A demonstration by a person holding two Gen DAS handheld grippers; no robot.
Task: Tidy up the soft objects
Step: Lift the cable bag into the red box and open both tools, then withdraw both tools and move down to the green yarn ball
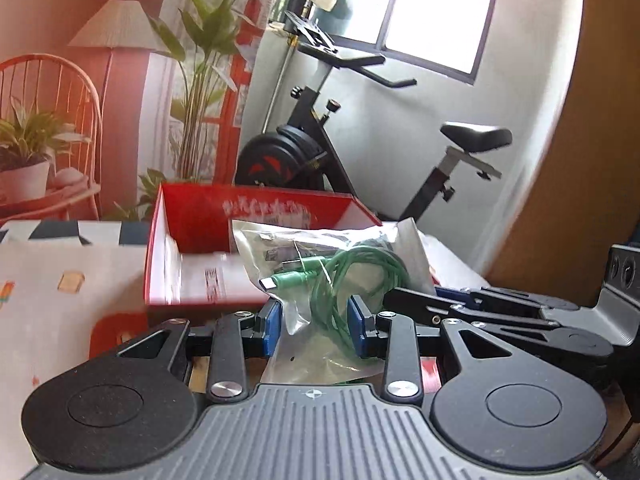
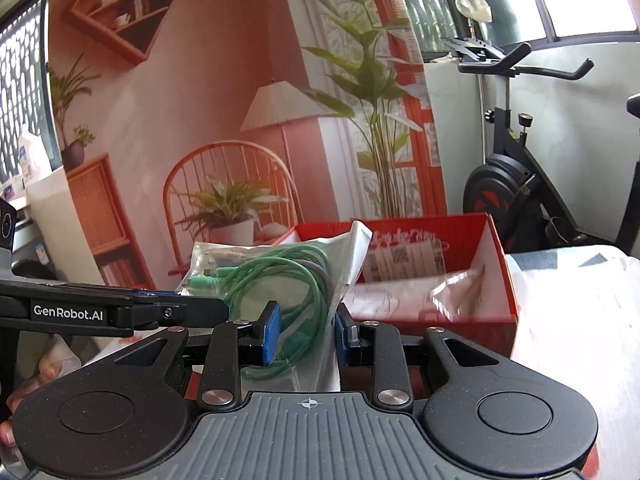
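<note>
A clear plastic bag (image 1: 320, 260) holding coiled green cables is lifted in front of an open red box (image 1: 248, 216). My left gripper (image 1: 314, 326) is shut on the bag's lower part, blue pads pressing from both sides. The right gripper (image 1: 460, 304) shows there at the right, gripping the same bag. In the right wrist view the bag (image 2: 276, 276) stands upright between the blue pads of my right gripper (image 2: 306, 334), which is shut on it. The left gripper (image 2: 120, 312) comes in from the left. The red box (image 2: 440, 264) lies behind, with papers and a plastic wrapper inside.
The box sits on a table with a patterned cloth (image 1: 60, 280). An exercise bike (image 1: 360, 148) stands behind it by a window. A printed backdrop of a chair, lamp and plants (image 2: 240, 140) hangs at the back. A person's hand (image 2: 36, 376) shows at the lower left.
</note>
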